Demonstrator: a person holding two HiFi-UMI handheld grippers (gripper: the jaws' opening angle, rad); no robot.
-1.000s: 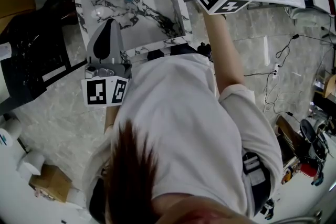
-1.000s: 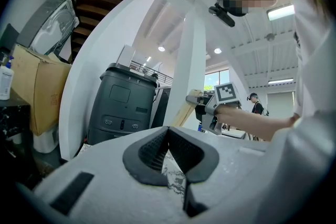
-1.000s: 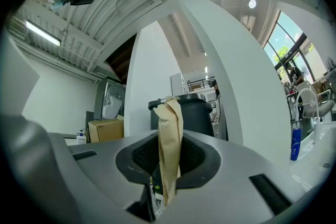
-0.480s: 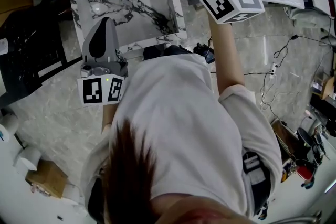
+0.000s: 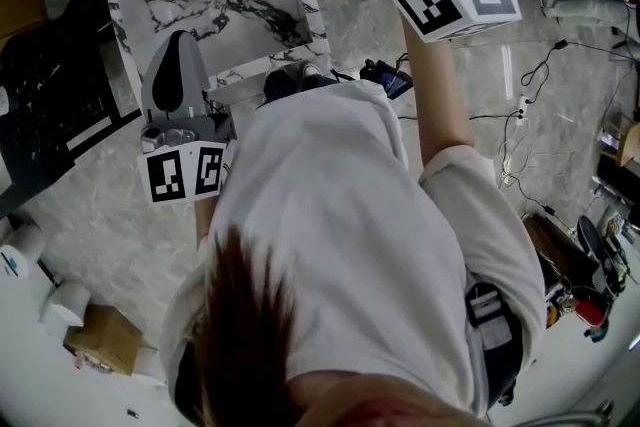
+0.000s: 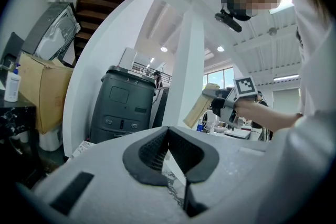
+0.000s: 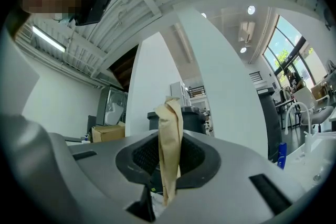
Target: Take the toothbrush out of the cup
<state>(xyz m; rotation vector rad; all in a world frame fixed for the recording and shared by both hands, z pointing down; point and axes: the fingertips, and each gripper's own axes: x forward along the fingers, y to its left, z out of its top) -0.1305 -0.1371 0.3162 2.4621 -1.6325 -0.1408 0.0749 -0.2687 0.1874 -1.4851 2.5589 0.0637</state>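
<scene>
Tool in right hand (image 7: pixel 166 164) higher now

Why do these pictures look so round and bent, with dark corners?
Left gripper view: the wide lens bows the white pillar and blackens the corners. Right gripper view: same bowing, windows washed bright. Head view: evenly lit, floor sharp, milder bending.

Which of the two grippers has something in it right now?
The right gripper: its jaws pinch a tan crumpled paper strip. The left gripper is shut, with nothing between its jaws.
</scene>
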